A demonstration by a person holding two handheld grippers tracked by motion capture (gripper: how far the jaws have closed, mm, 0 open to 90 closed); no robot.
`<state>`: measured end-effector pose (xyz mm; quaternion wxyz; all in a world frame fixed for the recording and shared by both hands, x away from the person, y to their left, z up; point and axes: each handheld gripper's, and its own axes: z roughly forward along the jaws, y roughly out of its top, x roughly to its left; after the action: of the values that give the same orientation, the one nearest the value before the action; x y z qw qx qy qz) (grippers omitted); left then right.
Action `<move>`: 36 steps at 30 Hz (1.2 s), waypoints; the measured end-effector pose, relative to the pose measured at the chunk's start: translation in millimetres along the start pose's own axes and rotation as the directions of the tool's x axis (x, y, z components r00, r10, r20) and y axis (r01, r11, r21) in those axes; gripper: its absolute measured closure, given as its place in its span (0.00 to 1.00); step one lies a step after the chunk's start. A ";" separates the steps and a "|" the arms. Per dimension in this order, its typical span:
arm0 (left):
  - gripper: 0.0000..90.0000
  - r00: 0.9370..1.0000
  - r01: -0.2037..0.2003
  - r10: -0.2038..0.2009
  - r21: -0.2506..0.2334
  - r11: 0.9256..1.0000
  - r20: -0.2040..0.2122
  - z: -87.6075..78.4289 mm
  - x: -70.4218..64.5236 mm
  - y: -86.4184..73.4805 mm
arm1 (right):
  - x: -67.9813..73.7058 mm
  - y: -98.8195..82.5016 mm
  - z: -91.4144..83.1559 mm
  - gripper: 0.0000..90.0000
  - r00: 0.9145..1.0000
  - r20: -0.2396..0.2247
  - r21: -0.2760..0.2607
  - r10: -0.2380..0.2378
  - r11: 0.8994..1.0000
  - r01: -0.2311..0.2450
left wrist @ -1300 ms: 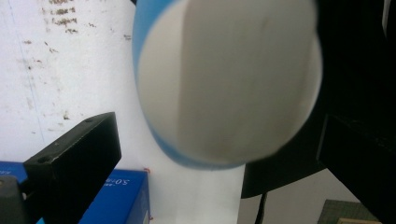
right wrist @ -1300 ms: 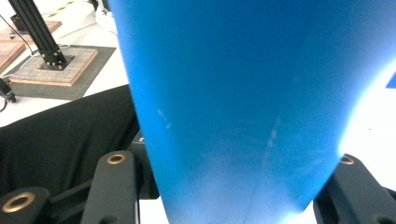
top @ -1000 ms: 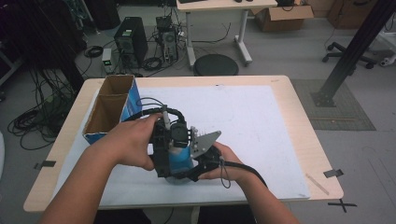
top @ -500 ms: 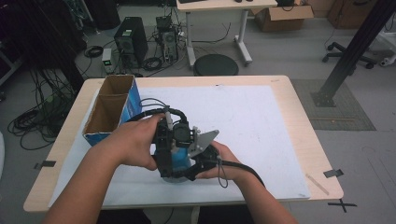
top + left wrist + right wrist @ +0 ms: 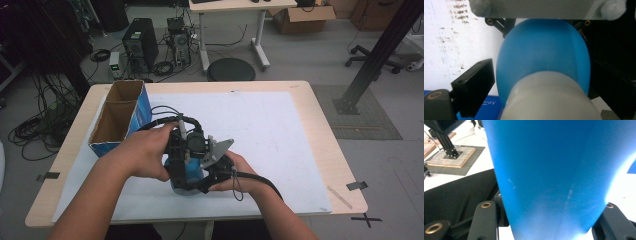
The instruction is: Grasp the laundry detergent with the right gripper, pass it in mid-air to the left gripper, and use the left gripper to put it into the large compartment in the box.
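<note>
A cardboard box (image 5: 117,120) with blue sides and two open compartments stands at the left of the bench (image 5: 320,130), in the left middle of the high view, close to the left hand (image 5: 145,155) but apart from it. A white sheet (image 5: 270,130) covers most of the bench top. Beyond the bench, in the upper part of the frame, computer cases, cables and a round stool stand on the floor.

The blue bottle (image 5: 186,180) sits at the lower centre of the high view, mostly hidden under both hands and the two tools. In the right gripper view, the right gripper (image 5: 544,220) has its fingers clamped on the bottle's blue body (image 5: 554,175), one on each side. In the left gripper view, the left gripper (image 5: 534,82) has the bottle's white cap (image 5: 549,97) and blue shoulder between its fingers; these have just been closing, yet the left-hand finger (image 5: 474,87) stands just clear of the bottle. The other finger is too dark to judge.
</note>
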<state>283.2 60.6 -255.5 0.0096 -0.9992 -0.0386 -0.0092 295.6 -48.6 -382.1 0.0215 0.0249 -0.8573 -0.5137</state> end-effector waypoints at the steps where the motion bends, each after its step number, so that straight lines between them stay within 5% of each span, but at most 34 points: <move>1: 0.10 1.000 0.000 0.000 0.000 1.000 -0.003 0.1 -0.1 0.0 | 0.3 0.0 -0.2 0.50 1.000 0.001 0.001 0.004 1.000 -0.004; 36: 0.34 1.000 0.007 -0.007 -0.002 1.000 -0.020 -0.5 0.6 -0.4 | -1.0 1.9 -0.9 0.50 1.000 0.006 -0.005 0.006 1.000 -0.006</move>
<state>283.8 61.0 -255.0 0.0090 -0.9989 -0.0420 -0.0193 296.6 -48.5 -380.1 0.0204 0.0205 -0.8561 -0.5160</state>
